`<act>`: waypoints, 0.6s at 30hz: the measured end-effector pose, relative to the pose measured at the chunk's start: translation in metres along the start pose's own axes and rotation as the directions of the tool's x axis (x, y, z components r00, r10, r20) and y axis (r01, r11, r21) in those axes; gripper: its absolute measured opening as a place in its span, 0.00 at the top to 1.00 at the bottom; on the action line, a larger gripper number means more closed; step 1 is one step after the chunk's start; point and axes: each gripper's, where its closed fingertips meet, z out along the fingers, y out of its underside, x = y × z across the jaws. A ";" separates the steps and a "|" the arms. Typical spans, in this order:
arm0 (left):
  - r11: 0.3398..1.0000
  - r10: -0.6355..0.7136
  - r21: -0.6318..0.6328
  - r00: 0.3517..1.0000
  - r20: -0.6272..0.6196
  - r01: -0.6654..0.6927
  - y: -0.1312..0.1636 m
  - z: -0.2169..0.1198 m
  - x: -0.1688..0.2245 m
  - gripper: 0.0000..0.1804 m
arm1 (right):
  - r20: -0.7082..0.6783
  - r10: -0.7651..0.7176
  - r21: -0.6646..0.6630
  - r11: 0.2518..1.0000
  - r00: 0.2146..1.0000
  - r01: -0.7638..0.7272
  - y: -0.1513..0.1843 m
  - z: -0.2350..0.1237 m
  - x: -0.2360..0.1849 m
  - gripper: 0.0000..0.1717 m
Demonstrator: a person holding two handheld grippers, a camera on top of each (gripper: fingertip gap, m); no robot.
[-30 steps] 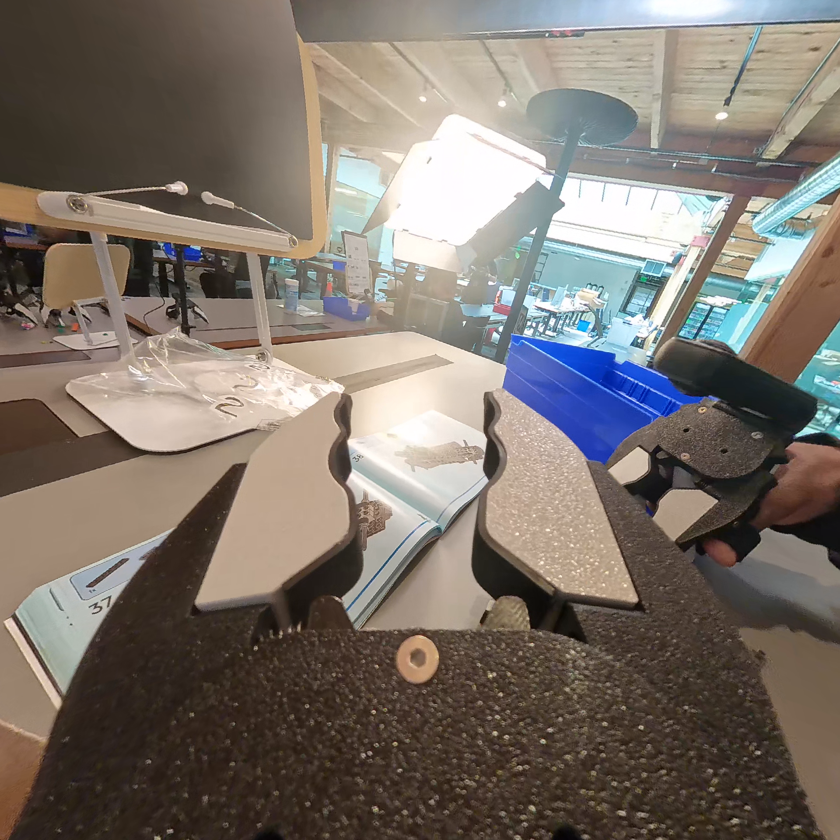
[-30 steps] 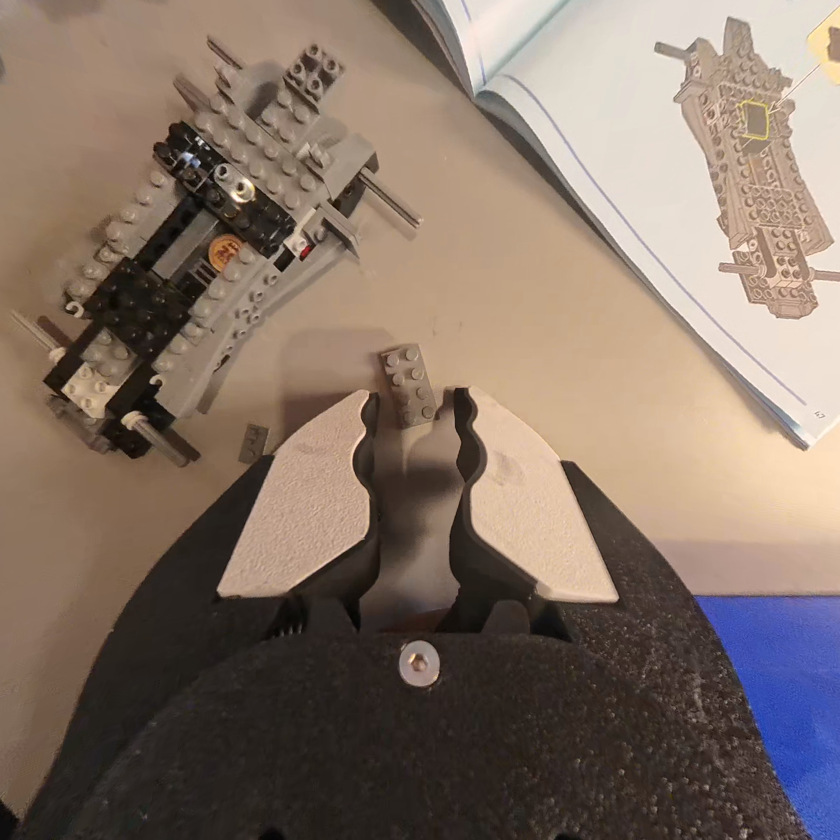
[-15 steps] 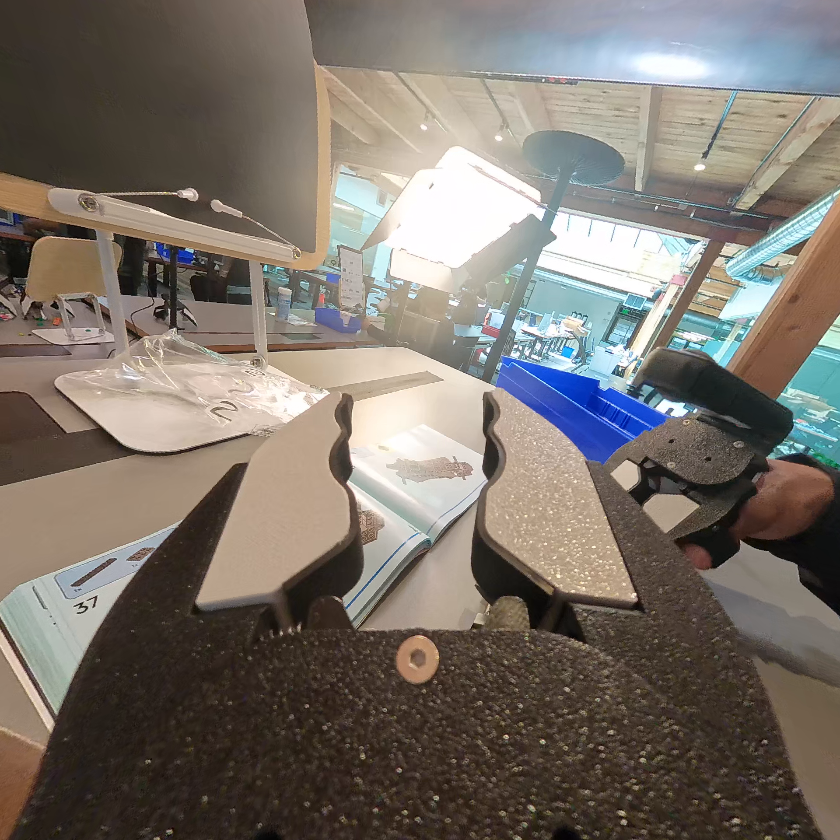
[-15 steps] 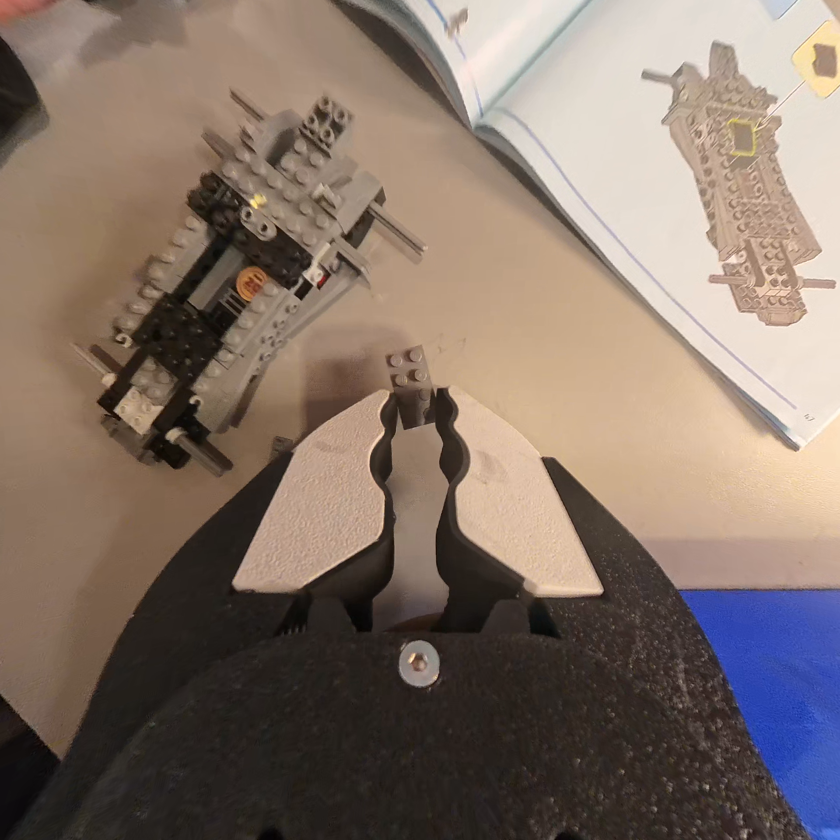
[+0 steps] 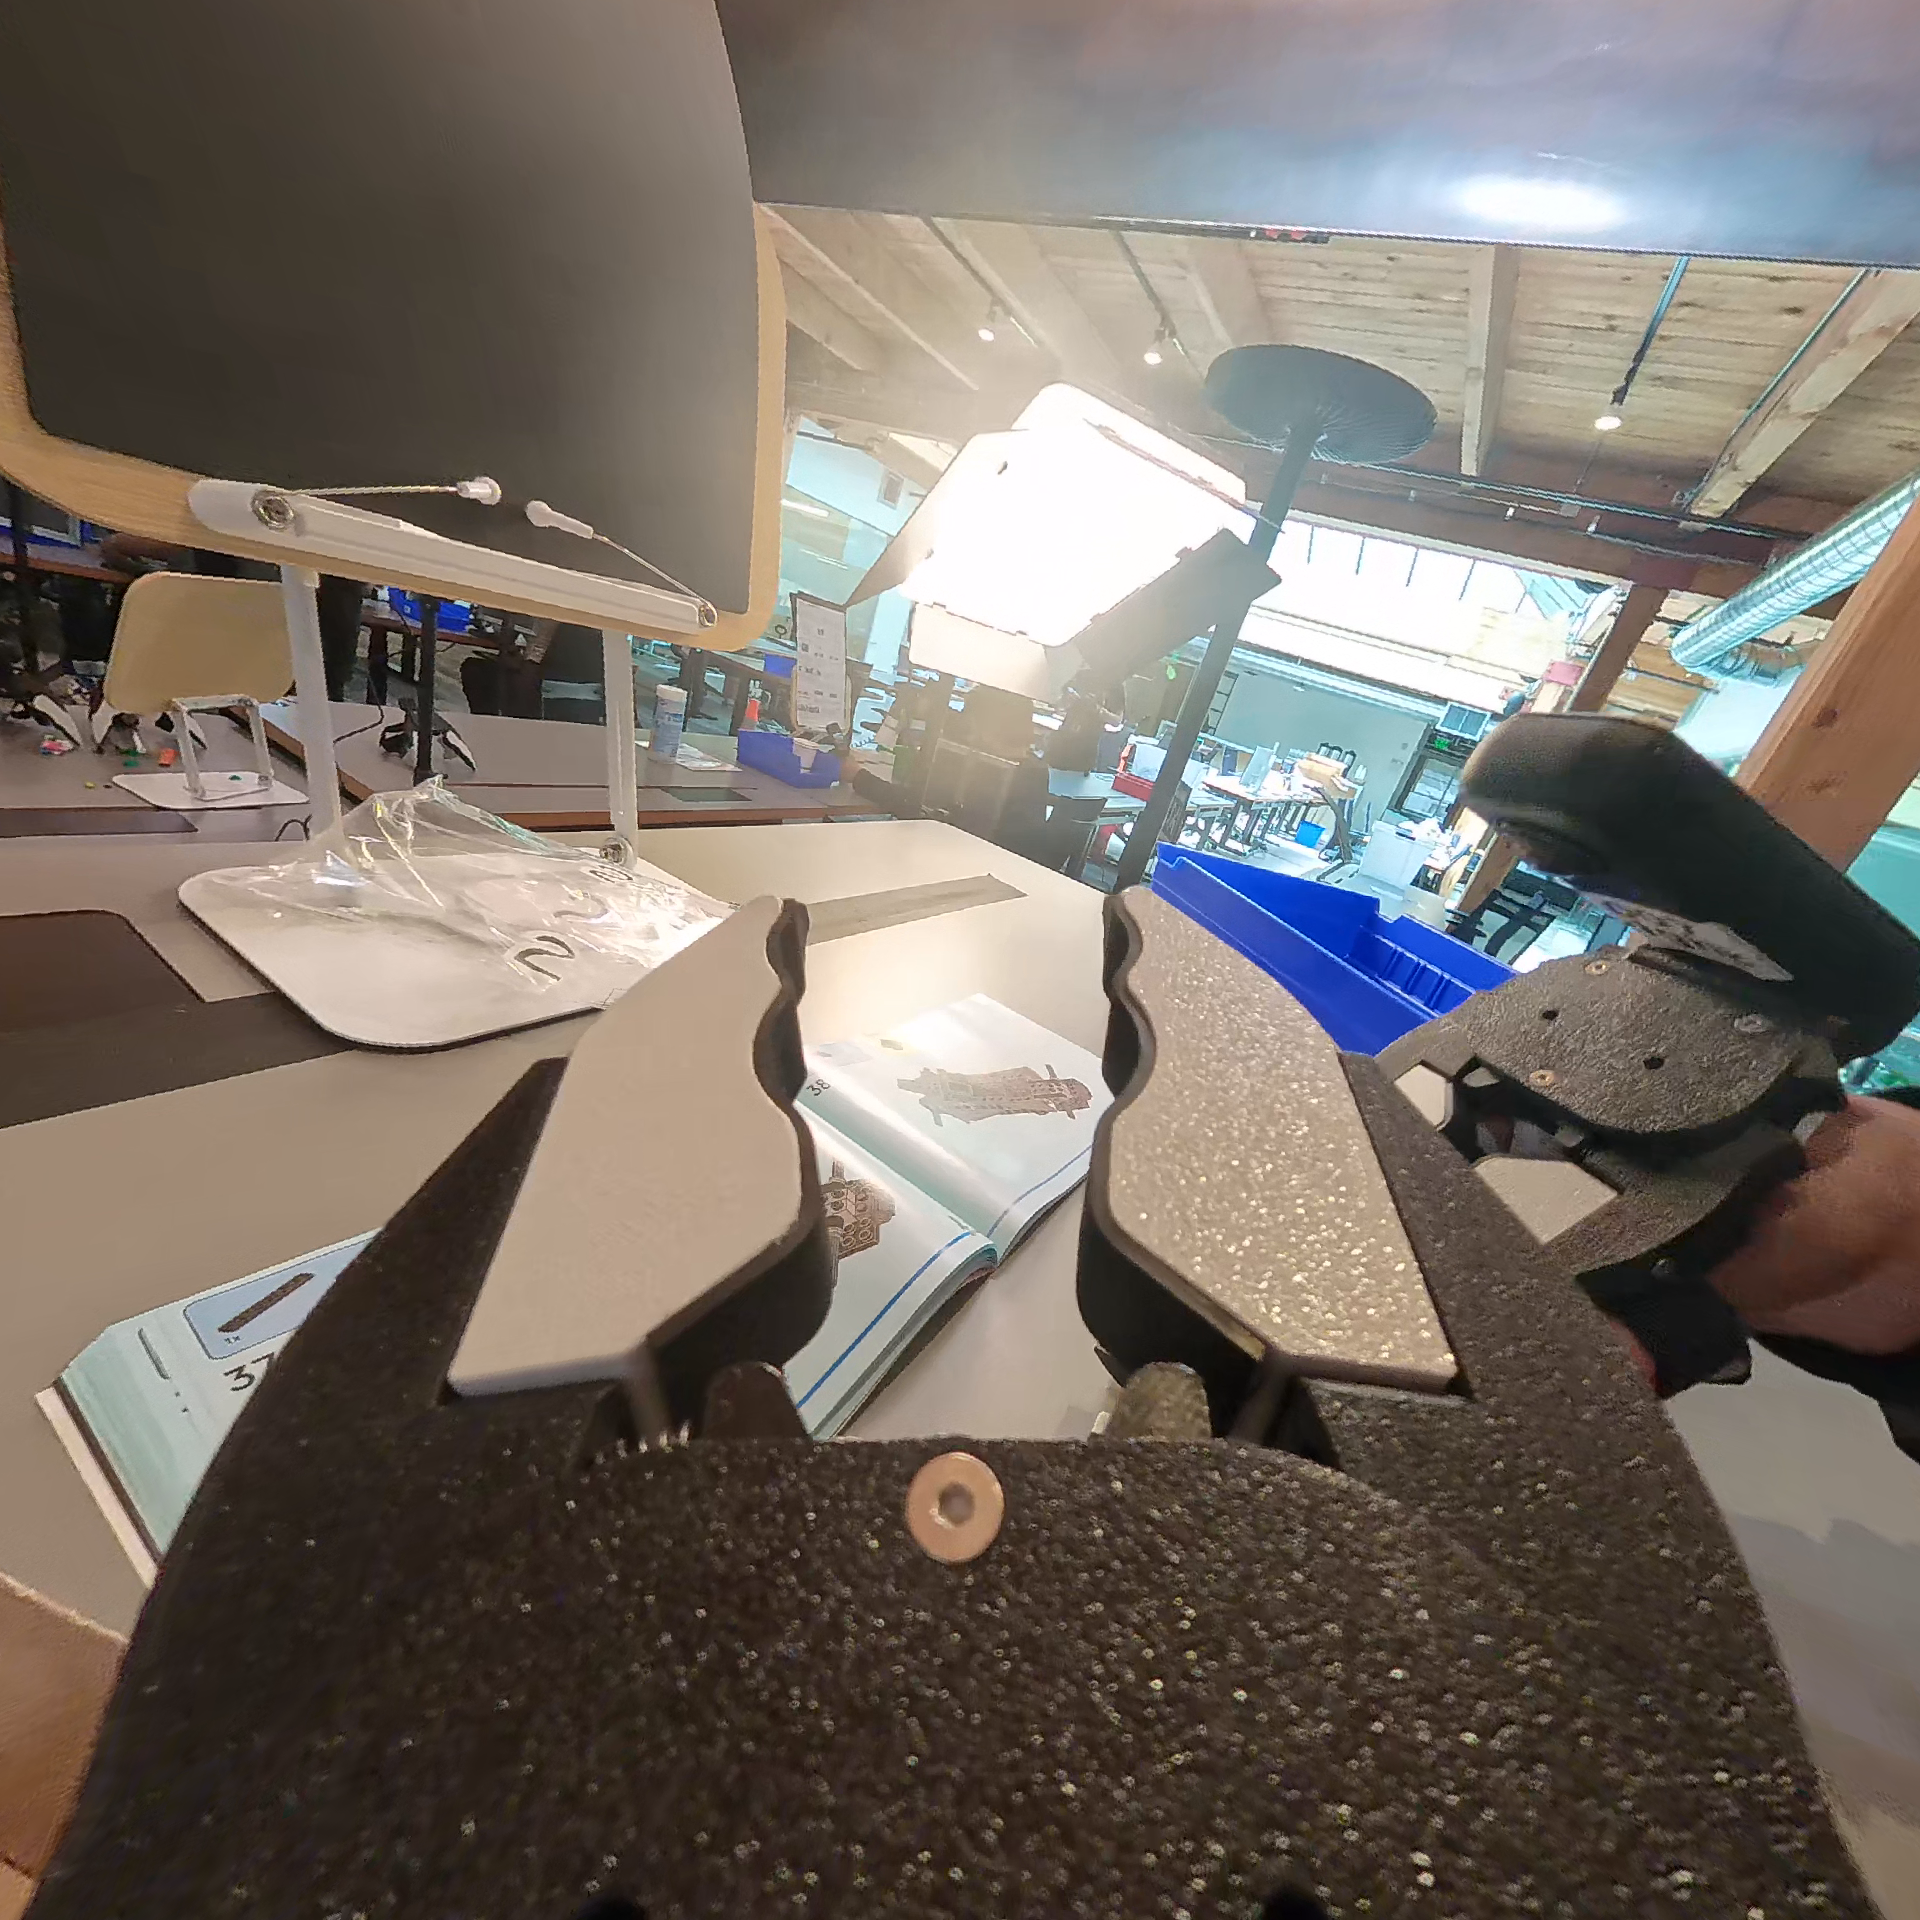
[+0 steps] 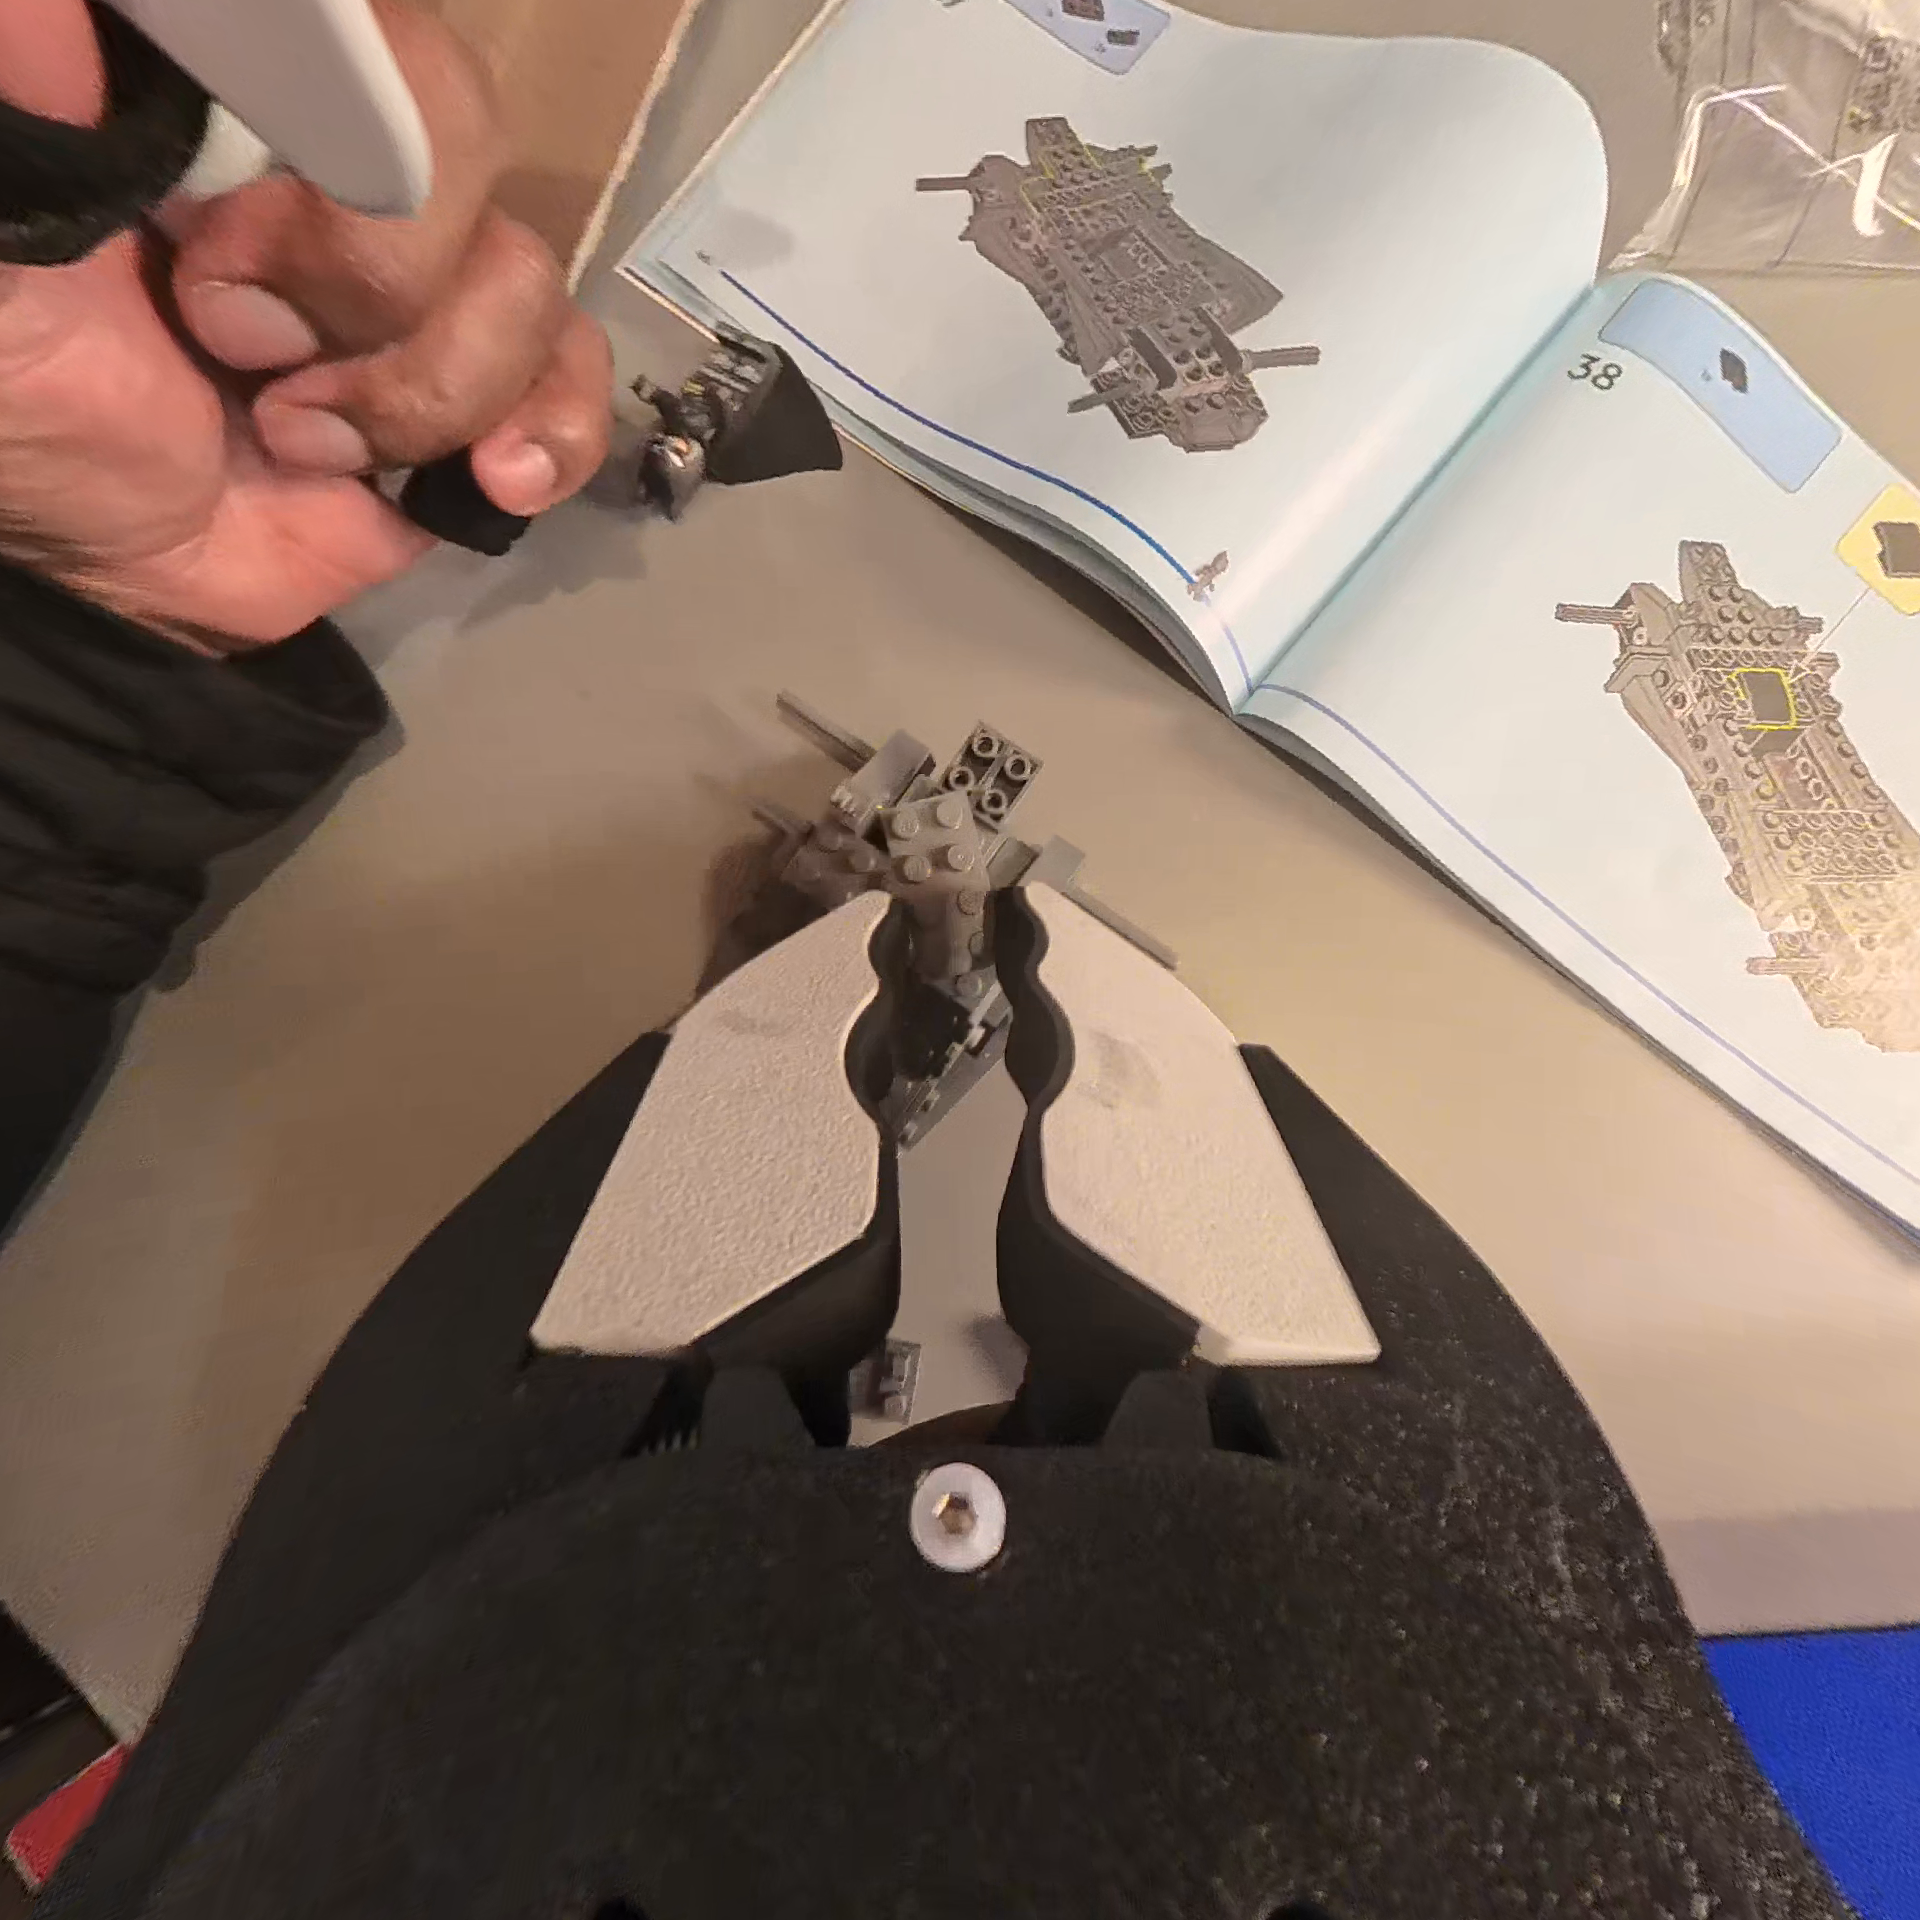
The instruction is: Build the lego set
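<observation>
In the right wrist view my right gripper (image 6: 940, 909) is shut on a small grey studded plate (image 6: 925, 847). It holds the plate just above one end of the grey and black lego model (image 6: 992, 769), which lies on the table and is mostly hidden behind the plate and my fingers. In the left wrist view my left gripper (image 5: 951, 935) is open and empty, raised above the table and the open instruction booklet (image 5: 966, 1122). The right gripper's body (image 5: 1621, 1070) shows at the right of that view in a hand, its fingers hidden.
The open booklet (image 6: 1351, 312) lies beyond the model. A black-caped minifigure (image 6: 727, 426) stands near a hand (image 6: 312, 343). A tiny grey piece (image 6: 888, 1392) lies under my right fingers. A blue bin (image 5: 1330, 956), a plastic bag (image 5: 447, 925) and a screen stand are nearby. My right fingertips sit around 15 cm from my left ones.
My right gripper shut on the grey plate lying on the table, lifted it and carried it over the model. My left gripper stayed open and hardly moved.
</observation>
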 end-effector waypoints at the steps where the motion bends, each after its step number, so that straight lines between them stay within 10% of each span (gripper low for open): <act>1: 1.000 -0.003 0.004 1.000 0.001 0.003 -0.001 -0.001 -0.001 0.69 | -0.022 0.002 -0.005 1.000 1.000 -0.002 0.001 0.003 0.002 0.90; 18: 1.000 -0.024 0.013 1.000 -0.010 0.024 -0.002 0.001 -0.001 0.70 | 0.041 -0.054 -0.005 0.999 0.998 0.054 0.018 0.002 -0.011 0.80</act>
